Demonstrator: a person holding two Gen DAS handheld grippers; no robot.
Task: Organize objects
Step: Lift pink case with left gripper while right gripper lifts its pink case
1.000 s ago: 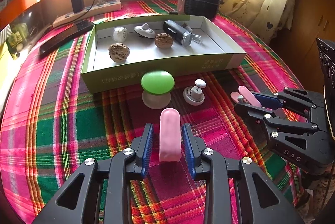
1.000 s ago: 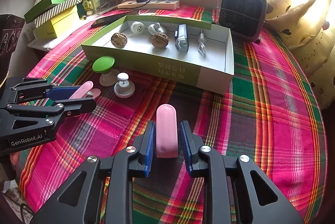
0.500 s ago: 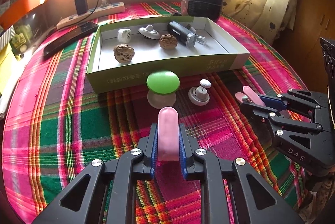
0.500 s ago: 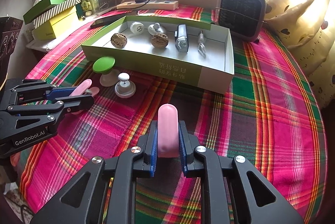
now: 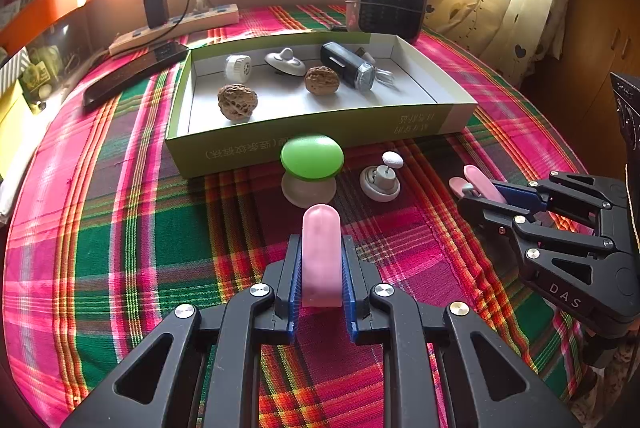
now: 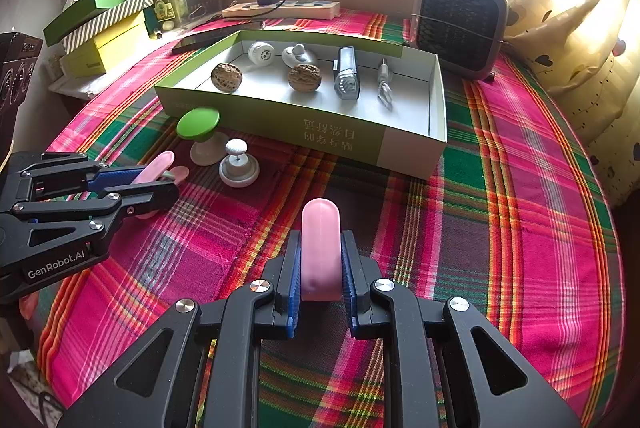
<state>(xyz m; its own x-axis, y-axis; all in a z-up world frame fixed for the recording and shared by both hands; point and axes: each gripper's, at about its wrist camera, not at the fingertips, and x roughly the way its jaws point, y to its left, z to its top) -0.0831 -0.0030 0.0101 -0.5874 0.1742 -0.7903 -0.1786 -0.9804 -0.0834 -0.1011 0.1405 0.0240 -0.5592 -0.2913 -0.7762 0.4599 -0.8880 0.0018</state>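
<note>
My left gripper (image 5: 321, 240) is shut on a pink rounded piece (image 5: 321, 256), held just above the plaid cloth. Likewise, my right gripper (image 6: 321, 236) is shut on a second pink rounded piece (image 6: 321, 248). In the left wrist view the right gripper (image 5: 476, 194) comes in from the right; in the right wrist view the left gripper (image 6: 160, 176) comes in from the left. A green-capped mushroom shape (image 5: 312, 156) and a white knob (image 5: 380, 180) stand in front of the shallow green box (image 5: 320, 132). The box holds two walnuts, a black device and small white parts.
A small heater (image 5: 386, 4) stands behind the box at the right. A power strip (image 5: 176, 28) with a charger and a dark flat slab (image 5: 136, 72) lie at the back left. Stacked boxes (image 6: 100, 24) sit at the table's far left; a curtain hangs at the right.
Both grippers' jaws stood apart beside the pink pieces a second ago; they have closed onto them. Neither hand has shifted noticeably.
</note>
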